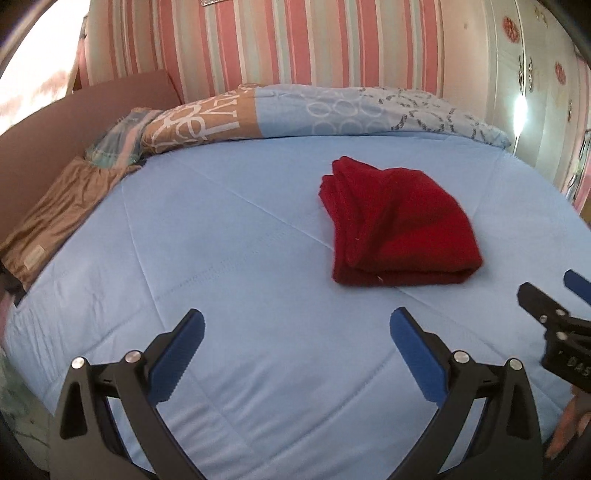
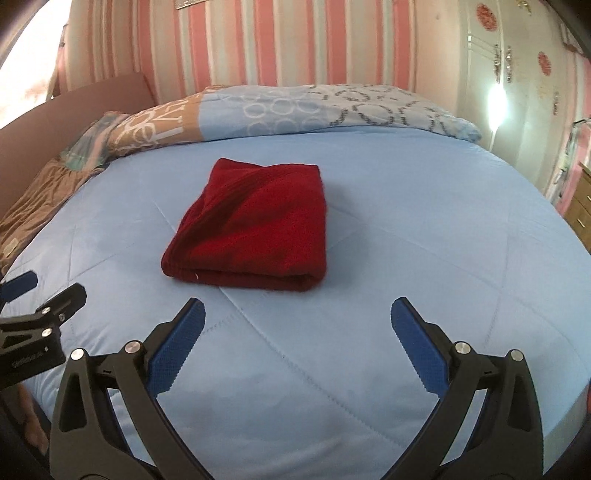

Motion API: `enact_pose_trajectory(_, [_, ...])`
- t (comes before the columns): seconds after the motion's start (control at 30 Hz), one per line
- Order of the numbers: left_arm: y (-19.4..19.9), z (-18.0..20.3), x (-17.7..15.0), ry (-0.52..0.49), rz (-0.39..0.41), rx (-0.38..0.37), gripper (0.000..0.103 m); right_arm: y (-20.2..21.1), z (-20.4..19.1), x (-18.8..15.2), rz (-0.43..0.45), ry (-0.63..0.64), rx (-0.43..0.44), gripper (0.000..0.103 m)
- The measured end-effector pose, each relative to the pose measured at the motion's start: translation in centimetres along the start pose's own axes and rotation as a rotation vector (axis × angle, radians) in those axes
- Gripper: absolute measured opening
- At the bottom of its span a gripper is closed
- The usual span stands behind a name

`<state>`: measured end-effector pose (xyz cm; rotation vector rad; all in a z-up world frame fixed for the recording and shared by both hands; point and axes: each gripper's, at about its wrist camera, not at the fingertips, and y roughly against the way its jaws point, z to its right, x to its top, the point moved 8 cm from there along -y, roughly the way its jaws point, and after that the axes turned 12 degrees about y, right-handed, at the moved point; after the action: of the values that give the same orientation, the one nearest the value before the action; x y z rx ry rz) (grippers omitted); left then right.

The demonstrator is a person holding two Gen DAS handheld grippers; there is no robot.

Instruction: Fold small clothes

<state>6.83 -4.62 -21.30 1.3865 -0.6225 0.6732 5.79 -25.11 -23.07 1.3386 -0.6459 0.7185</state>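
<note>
red cloth (image 2: 247, 225) lying folded mid-frame on bed (image 2: 406, 221) | left hand-held gripper (image 1: 295, 354) gaping apart | right hand-held gripper (image 2: 297, 343) gaping apart, both hovering empty

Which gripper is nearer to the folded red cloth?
Right, slightly. The right gripper faces the folded red cloth almost head-on; the left gripper sits further off, to its left.

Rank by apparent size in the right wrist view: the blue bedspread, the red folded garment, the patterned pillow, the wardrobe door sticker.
1. Blue bedspread
2. Patterned pillow; farther away, so its lead over the garment is unsure
3. Red folded garment
4. Wardrobe door sticker
</note>
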Motion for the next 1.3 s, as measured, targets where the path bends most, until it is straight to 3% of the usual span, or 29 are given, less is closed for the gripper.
enact_pose_trajectory(0.23, [2.2, 0.0, -1.1, 0.018, 0.033, 0.000, 0.101, 2.1, -0.3, -0.7, 0.037, 0.018, -0.025, 0.100])
enact_pose_trajectory(0.47, [4.1, 0.0, 0.5, -0.027, 0.146, 0.100, 0.101, 3.6, -0.1, 0.0, 0.087, 0.025, -0.039, 0.100])
enact_pose_trajectory(0.73, [5.3, 0.2, 2.0, -0.035, 0.202, 0.074, 0.101, 5.5, 0.2, 1.1, 0.171, 0.031, -0.070, 0.100])
enact_pose_trajectory(1.0, [6.0, -0.1, 2.6, 0.013, 0.190, -0.007, 0.101, 6.7, 0.5, 1.9, 0.209, 0.017, -0.075, 0.100])
enact_pose_trajectory(1.3, [7.7, -0.2, 4.0, 0.019, 0.241, -0.024, 0.101, 7.4, 0.7, 3.1, 0.235, 0.014, -0.086, 0.100])
